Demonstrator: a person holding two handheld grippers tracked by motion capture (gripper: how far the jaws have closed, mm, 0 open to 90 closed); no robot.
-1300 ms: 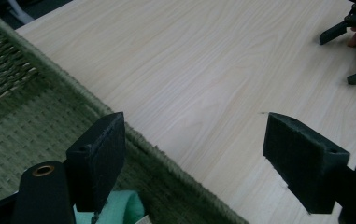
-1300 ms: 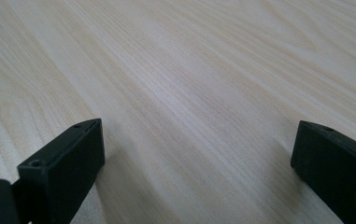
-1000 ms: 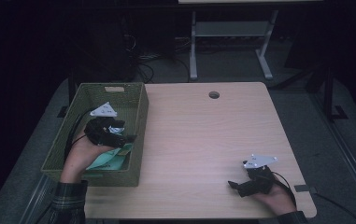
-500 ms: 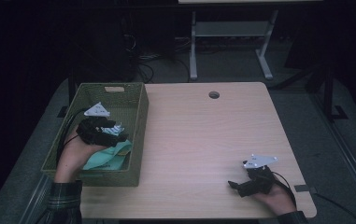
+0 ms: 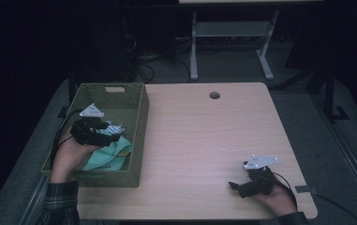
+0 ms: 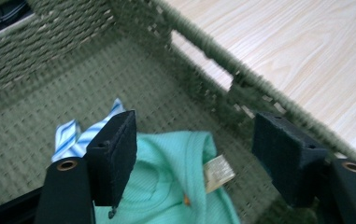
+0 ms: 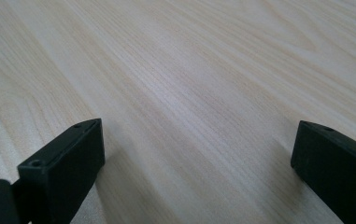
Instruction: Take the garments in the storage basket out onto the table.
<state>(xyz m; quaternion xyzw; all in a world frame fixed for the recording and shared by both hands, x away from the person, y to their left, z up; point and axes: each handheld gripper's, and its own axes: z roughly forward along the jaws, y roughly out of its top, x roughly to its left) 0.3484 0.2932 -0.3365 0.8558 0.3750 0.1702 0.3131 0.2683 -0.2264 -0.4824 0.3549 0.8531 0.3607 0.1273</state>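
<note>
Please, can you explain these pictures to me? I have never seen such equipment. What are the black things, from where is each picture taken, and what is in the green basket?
A person holds a hand tool with two black jaws in each hand. One camera looks down from above; two ride on the tools. The left gripper hangs inside the woven green basket over a mint green garment and a blue striped cloth. Its jaws have just been closing but remain open, pressing on nothing. The right gripper rests open and empty on the wooden table.

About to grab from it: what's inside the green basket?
Inside the basket: a mint green garment and a blue-striped cloth. Anything beneath them is covered.
</note>
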